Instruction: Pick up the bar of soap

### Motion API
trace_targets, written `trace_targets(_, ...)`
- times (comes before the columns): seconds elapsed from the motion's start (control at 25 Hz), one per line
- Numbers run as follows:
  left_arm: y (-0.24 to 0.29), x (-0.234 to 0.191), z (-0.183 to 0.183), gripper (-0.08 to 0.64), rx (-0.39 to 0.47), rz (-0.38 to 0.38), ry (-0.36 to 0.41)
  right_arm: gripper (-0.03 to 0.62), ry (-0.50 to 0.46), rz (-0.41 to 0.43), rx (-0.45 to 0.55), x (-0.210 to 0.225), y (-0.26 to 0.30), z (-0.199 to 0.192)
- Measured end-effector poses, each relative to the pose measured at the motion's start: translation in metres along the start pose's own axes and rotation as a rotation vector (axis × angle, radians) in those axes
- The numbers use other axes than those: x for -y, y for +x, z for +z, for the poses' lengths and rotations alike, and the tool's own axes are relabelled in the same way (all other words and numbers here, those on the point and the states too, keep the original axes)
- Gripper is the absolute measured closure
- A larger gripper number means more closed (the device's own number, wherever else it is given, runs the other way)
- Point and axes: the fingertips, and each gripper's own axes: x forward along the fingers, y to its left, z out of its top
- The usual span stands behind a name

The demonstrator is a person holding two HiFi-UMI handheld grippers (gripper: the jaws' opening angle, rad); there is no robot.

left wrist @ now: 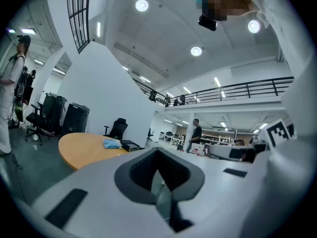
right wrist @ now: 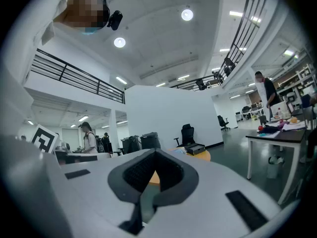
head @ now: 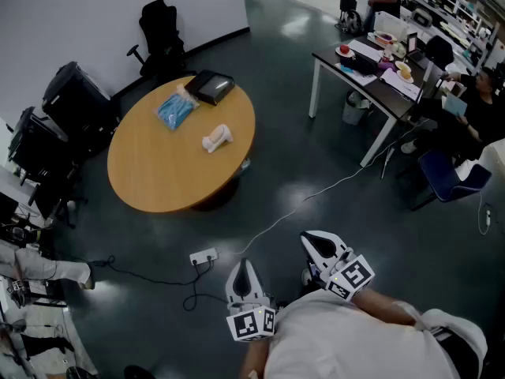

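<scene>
Left gripper (head: 244, 265), right gripper (head: 308, 239) pointing forward (closed)

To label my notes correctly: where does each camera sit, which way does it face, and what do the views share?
Head view: on the person's head, facing steeply down at the round table, left gripper, right gripper and the person's white clothing.
Left gripper view: on the left gripper, looking along its shut jaws toward the table; white clothing at right.
Right gripper view: on the right gripper, along its shut jaws toward the table; white clothing upper left.
Shared: all show the table.
</scene>
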Motion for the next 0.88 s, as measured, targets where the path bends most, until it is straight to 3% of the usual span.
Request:
trace_targets(0.32, 0.016, 0.009, -0.01, 0.555, -0.004, 0.021, -0.017, 0.578, -0.004, 0.017, -0.017, 0.021, 0.001, -0.003)
trace_targets(0.52, 0.03, 0.017, -0.015, 0.555, 0.001, 0.074, -0.057, 0.578, -0.012, 0.036, -0.026, 0.042, 0.003, -0.003)
trace_targets(0.72, 0.043, 0.016, -0.022, 0.555, -0.007, 0.155, -0.08, 0.578, -0.004, 0.102, -0.039, 0.06, 0.021, -0.008)
trace_targets(0.88, 0.064, -0.003, -0.023, 0.555, -0.015, 0.163, -0.067, 0.578, 0.018, 0.138, -0.051, 0.07, 0.048, -0.015)
